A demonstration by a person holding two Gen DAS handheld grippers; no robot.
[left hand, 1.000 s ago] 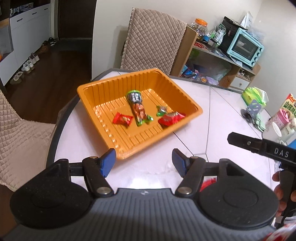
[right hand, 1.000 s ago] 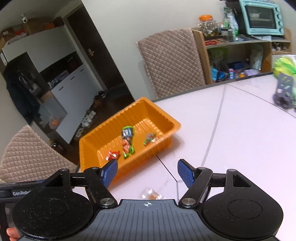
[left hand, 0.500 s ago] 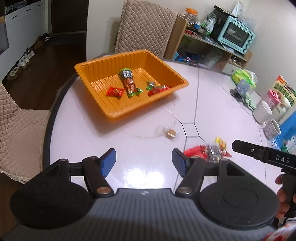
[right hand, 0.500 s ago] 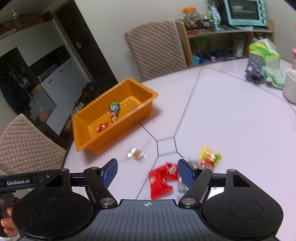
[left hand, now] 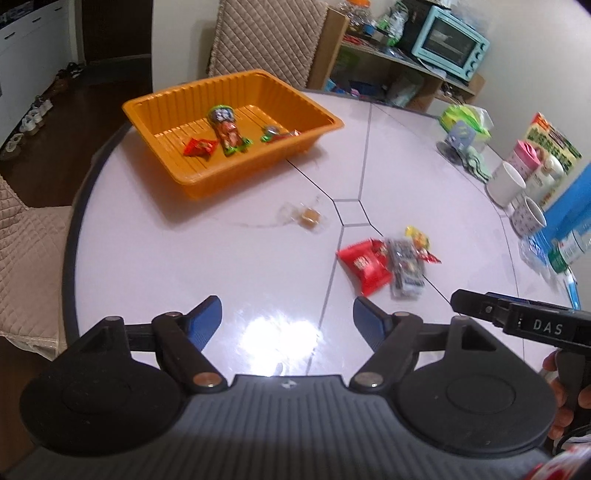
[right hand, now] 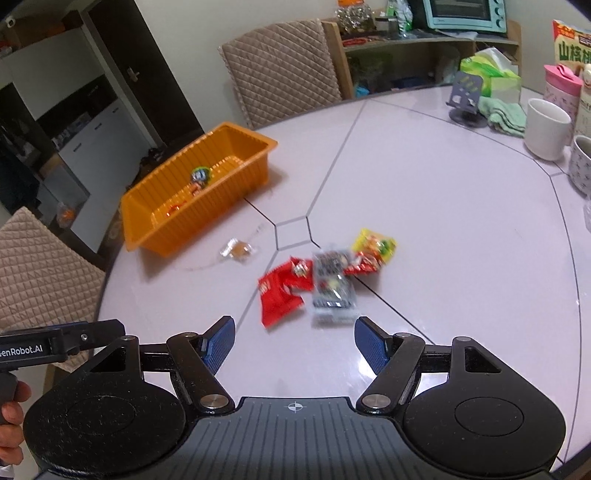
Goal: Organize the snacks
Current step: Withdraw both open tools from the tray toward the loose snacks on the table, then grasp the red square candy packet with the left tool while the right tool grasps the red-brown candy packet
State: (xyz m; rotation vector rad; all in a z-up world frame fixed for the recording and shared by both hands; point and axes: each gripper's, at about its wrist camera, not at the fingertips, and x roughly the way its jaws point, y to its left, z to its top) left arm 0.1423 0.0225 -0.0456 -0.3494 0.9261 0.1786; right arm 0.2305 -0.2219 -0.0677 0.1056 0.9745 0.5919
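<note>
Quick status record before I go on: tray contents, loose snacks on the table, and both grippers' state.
tray: orange tray, far left of the table
in tray: red packet, long green-and-orange packet, small green-and-red wrappers
loose, alone: clear-wrapped candy, between tray and pile
loose, pile: big red packet, clear dark-printed packet, yellow packet, small red packet, touching or overlapping
left gripper: open, empty, above table
right gripper: open, empty, facing the pile

Home dining room: round table (right hand: 443, 206), quilted chair (right hand: 284, 70) behind it, shelf with toaster oven (right hand: 463, 13) beyond, mugs (right hand: 546, 129) on table.
</note>
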